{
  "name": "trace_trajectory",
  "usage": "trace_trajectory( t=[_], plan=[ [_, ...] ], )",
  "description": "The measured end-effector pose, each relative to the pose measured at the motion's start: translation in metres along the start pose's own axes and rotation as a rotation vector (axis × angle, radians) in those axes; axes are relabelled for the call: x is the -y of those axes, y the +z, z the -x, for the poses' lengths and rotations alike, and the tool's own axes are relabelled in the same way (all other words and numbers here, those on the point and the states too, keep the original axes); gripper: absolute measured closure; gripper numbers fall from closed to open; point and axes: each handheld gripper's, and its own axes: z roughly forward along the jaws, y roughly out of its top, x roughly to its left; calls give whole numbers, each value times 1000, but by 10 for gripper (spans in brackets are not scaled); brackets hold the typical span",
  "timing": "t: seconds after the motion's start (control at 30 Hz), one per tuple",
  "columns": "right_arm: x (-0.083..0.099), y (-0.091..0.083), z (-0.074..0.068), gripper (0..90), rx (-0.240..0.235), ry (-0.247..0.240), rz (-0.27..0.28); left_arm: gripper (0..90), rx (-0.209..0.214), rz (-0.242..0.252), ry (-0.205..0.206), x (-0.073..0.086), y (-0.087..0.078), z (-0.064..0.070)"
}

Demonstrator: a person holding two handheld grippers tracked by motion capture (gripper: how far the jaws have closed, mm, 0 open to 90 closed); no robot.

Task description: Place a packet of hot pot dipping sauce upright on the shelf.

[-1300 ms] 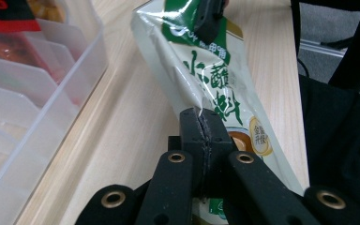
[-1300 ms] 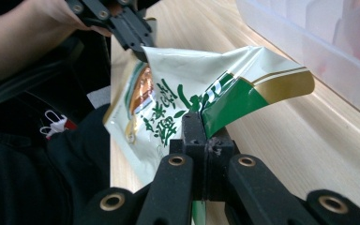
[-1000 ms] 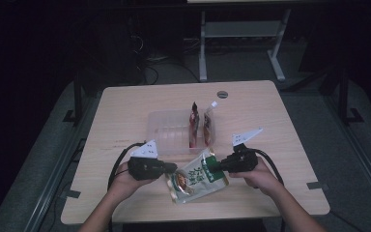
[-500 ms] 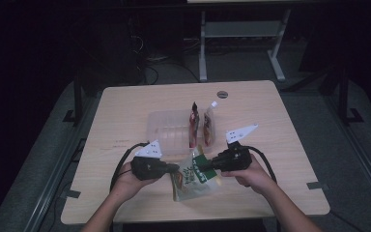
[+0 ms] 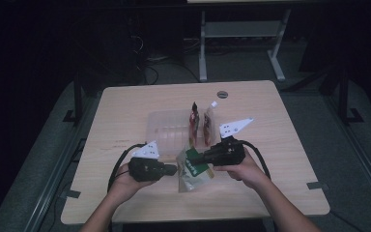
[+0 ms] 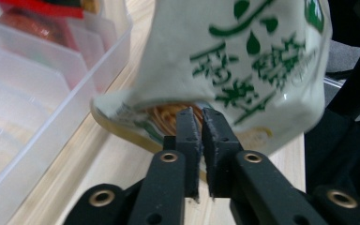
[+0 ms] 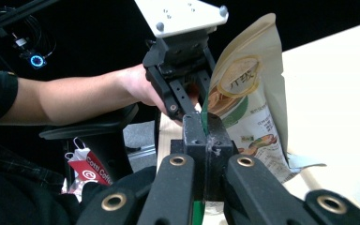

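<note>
The surface (image 5: 280,125) carries a clear tray (image 5: 166,126) at twelve o'clock from my hands. Just short of it I hold the snack pouch (image 5: 193,166) upright: my right gripper (image 5: 197,158) pinches its top edge, my left gripper (image 5: 174,169) nips its lower corner (a thin hold). If that corner slips, the pouch could swing and knock the packets (image 5: 200,123) standing in the tray.

Dark lab: lone table (image 5: 280,145), cables (image 5: 149,72).
</note>
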Motion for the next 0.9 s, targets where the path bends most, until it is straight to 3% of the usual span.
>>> trace_trajectory(
  t=[0.2, 0.47, 0.67, 0.9],
  plan=[
    [-14, 2, -1, 900, 7, -30, 13, 727, -5, -27, -33, 10, -10, -7],
    [-36, 4, 6, 900, 42, -59, 38, 563, -12, -45, -72, 17, -10, -15],
    [-54, 7, 12, 900, 59, -56, 49, 516, -4, -75, -90, 20, -9, -17],
    [-73, 11, 25, 900, 79, -59, 84, 467, -14, -67, -89, 22, -10, -19]
  ],
)
